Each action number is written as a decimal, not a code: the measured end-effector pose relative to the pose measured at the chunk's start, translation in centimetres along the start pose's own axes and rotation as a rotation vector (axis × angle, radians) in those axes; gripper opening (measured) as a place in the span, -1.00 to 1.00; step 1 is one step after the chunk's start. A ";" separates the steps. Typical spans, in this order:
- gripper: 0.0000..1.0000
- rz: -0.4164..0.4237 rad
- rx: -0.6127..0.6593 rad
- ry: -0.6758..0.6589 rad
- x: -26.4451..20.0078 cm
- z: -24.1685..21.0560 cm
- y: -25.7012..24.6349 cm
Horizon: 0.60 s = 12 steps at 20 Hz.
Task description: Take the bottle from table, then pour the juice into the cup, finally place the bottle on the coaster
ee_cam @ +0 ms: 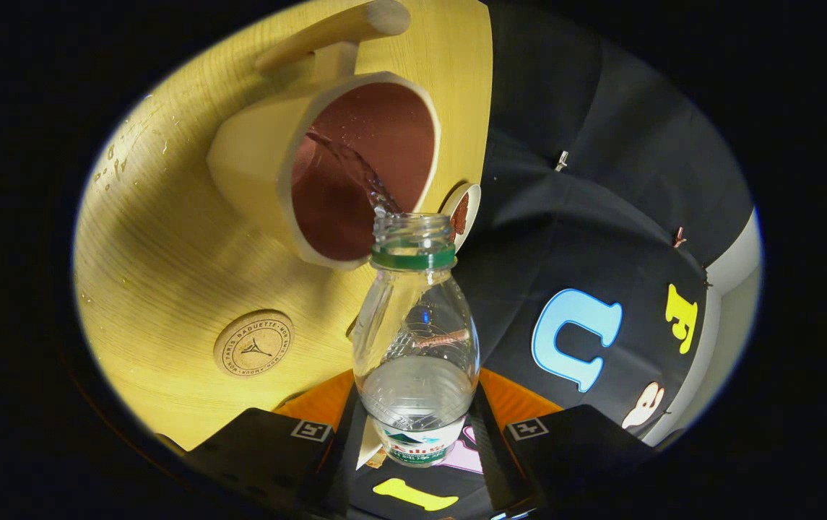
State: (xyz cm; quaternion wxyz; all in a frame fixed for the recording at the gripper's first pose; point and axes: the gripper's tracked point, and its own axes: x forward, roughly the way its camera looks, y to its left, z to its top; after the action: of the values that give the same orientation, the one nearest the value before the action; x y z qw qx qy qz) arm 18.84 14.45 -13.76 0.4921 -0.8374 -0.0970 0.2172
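My gripper (417, 433) is shut on a clear plastic bottle (417, 339) with a green neck ring and no cap, held between the two fingers and tipped over. A thin stream of clear liquid (355, 170) runs from the bottle's mouth into a cream cup (254, 159) with a dark red inside, just beyond the mouth. The cup has a wooden handle (334, 32) and stands on the light wooden table (160, 253). A round cork coaster (254, 344) lies on the table beside the bottle, on the near side of the cup.
A small white round thing with a brown mark (462, 213) sits at the table's edge behind the bottle's mouth. Drops of liquid (113, 162) lie on the table past the cup. The black cloth wall (601, 180) is beyond the table's edge.
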 end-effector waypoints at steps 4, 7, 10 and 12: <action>0.45 -0.017 -0.048 -0.014 0.0 0.3 -0.6; 0.45 -0.020 -0.072 -0.027 0.2 0.3 -1.4; 0.45 -0.018 -0.106 -0.033 0.3 0.5 -1.3; 0.45 -0.013 -0.117 -0.029 0.1 0.5 -1.2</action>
State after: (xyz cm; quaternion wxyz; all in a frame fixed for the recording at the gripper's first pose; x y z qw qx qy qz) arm 18.79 15.45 -12.97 0.4423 -0.8609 -0.1221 0.2198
